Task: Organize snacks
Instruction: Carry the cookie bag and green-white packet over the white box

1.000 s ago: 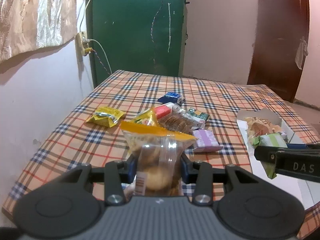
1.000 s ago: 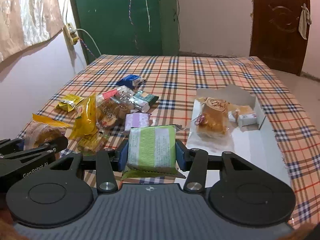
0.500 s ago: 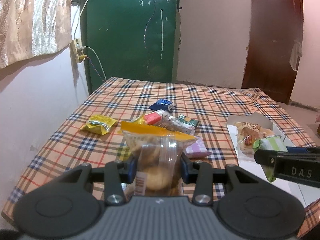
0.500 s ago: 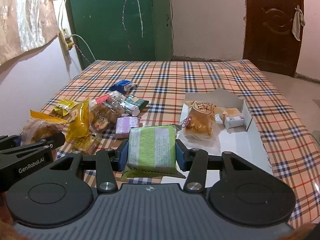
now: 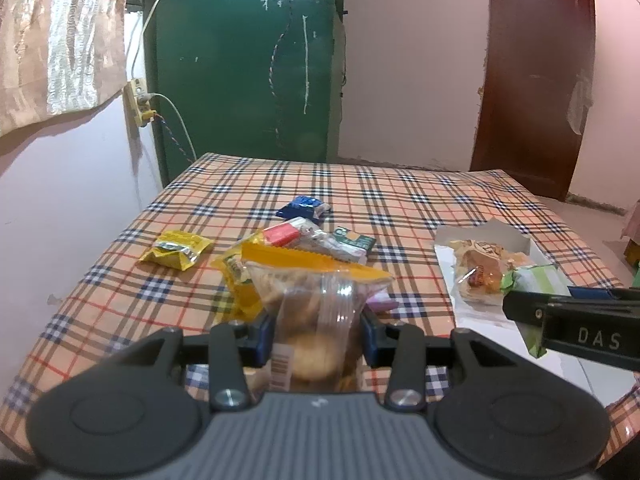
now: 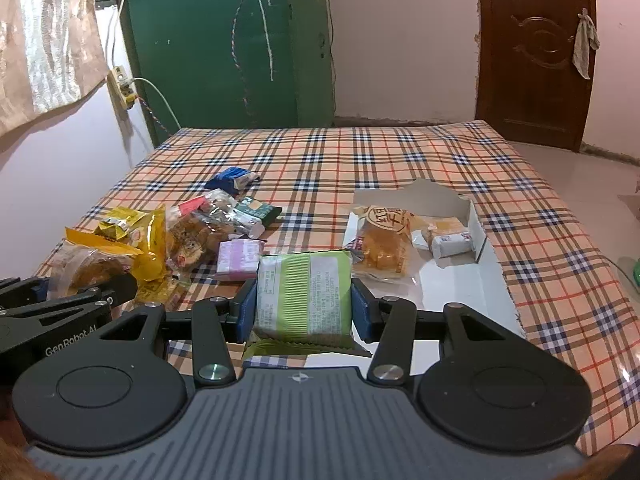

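My left gripper is shut on a clear bag of round cookies with a yellow top, held above the near left of the checked table. My right gripper is shut on a green-and-white snack pack, held just in front of the open white box. Inside that box lie a wrapped pastry and a small white packet. The green pack and the right gripper's finger show at the right edge of the left wrist view.
A pile of loose snacks lies left of centre: a yellow pack, a blue pack, a dark green pack, a pink pack and clear wrapped biscuits. The far half of the table holds no snacks. Walls and doors stand behind.
Both views have tilted up slightly, so the table sits lower in frame. Both grippers keep their hold on their packs.
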{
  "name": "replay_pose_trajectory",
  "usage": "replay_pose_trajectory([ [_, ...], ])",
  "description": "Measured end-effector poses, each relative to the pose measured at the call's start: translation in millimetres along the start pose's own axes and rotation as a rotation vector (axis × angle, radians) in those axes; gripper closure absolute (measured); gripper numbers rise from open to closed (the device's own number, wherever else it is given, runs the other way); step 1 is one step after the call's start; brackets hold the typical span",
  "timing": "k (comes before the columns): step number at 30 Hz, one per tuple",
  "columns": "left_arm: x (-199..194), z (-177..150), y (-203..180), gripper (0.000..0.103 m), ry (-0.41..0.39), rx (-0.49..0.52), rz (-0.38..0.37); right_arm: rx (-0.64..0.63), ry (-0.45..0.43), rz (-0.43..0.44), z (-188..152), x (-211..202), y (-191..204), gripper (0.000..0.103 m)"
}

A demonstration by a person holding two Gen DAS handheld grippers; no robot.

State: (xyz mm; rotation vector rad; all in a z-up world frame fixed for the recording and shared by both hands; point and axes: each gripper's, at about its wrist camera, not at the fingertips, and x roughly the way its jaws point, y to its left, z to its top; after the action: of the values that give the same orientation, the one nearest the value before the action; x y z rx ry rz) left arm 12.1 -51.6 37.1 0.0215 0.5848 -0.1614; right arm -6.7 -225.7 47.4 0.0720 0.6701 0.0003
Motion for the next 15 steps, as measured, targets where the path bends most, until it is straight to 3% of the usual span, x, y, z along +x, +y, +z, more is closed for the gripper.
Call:
replay_pose_trajectory([
  [15,1.9,3.6,-22.8,0.063,-0.002,0.034,-0.044,0.038,-0.013,-0.041,-1.4,-9.6,-15.9,0.044],
])
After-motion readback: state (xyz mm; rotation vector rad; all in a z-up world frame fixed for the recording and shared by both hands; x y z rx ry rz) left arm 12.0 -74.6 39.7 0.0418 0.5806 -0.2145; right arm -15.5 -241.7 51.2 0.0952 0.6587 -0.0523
